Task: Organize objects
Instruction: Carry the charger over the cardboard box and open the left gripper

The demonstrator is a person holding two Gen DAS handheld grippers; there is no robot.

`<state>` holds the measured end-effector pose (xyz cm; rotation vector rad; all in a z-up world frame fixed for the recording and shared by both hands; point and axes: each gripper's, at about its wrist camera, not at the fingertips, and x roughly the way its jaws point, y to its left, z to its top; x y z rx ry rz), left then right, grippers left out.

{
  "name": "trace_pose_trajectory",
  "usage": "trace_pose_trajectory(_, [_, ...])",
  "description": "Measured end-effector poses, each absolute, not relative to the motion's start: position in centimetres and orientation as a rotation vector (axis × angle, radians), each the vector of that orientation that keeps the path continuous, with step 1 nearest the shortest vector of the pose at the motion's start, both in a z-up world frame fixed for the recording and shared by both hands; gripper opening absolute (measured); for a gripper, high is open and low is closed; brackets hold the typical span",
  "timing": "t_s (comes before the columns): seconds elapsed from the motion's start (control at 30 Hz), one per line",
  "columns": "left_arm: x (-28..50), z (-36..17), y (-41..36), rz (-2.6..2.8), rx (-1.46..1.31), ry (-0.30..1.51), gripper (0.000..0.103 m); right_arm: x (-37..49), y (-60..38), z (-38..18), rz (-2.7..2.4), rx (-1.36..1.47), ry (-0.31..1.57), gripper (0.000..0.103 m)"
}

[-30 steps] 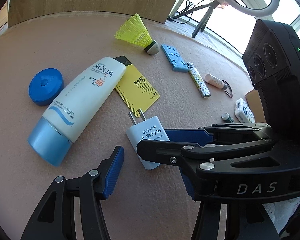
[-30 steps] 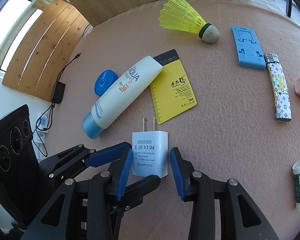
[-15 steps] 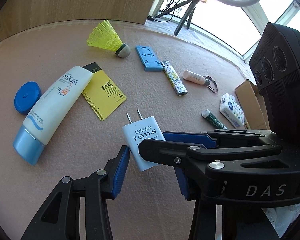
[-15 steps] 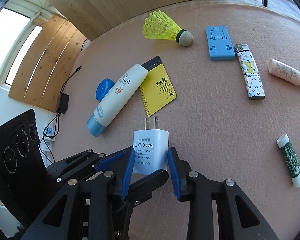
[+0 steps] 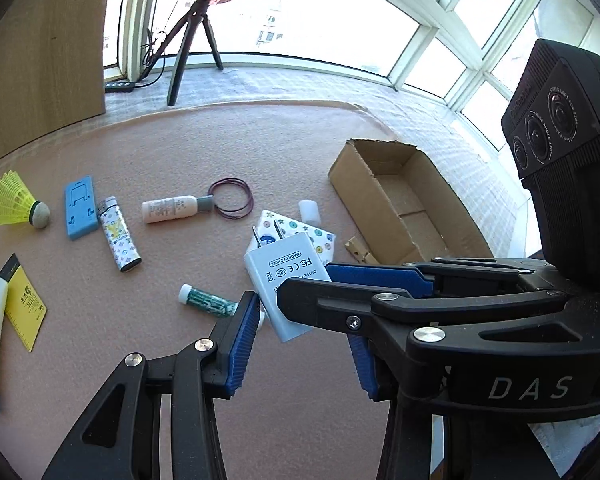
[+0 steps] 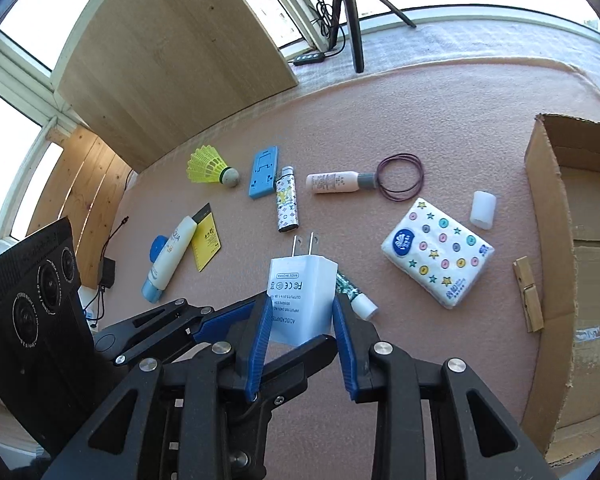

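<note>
**Count of items on the pink mat**

There was one white charger (image 6: 302, 298), held up between blue pads. One yellow shuttlecock (image 6: 210, 165) lay at the far left, with one blue phone stand (image 6: 264, 172) and one patterned lighter (image 6: 287, 206) to its right. One small white bottle (image 6: 334, 182) lay beside one loop of dark hair ties (image 6: 401, 177); how many bands made up the loop could not be told. There was one tissue pack (image 6: 436, 252), one small white cap (image 6: 483, 210), one green-patterned tube (image 5: 206, 300), one wooden clothespin (image 6: 529, 294) and one cardboard box (image 5: 400, 200) at the right. At the near left lay one sunscreen tube (image 6: 170, 258), one yellow card (image 6: 206, 238) and one blue round case (image 6: 156, 248). Grippers numbered two.
</note>
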<state>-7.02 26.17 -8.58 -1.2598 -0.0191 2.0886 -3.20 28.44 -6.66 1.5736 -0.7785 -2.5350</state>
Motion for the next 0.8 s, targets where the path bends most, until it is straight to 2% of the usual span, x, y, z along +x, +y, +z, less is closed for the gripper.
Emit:
trace_pose_trajectory(0.23, [-5.0,-7.3,36.7,1.966,-1.185,0.069,0.047,2.1,37.2,-4.5,-2.691,1.556,-0.876,0.029])
trace_pose_trajectory(0.43, [-3.0,-8.1,43.6,1.892,-1.164,0.167,0.046,5.5,42.8,-4.9,-2.764,1.579,-0.965,0.029])
trace_pose_trajectory(0.6, [-2.5,-9.8,47.0,1.850,-1.201,0.195,0.046,7.4,45.7,-6.6,-2.762,1.605,-1.056,0.029])
trace_pose_trajectory(0.8, [-3.2,-11.5,48.8,1.840,-1.229,0.225,0.046,8.4,46.8,-7.7,-2.766,1.639,-1.047,0.029])
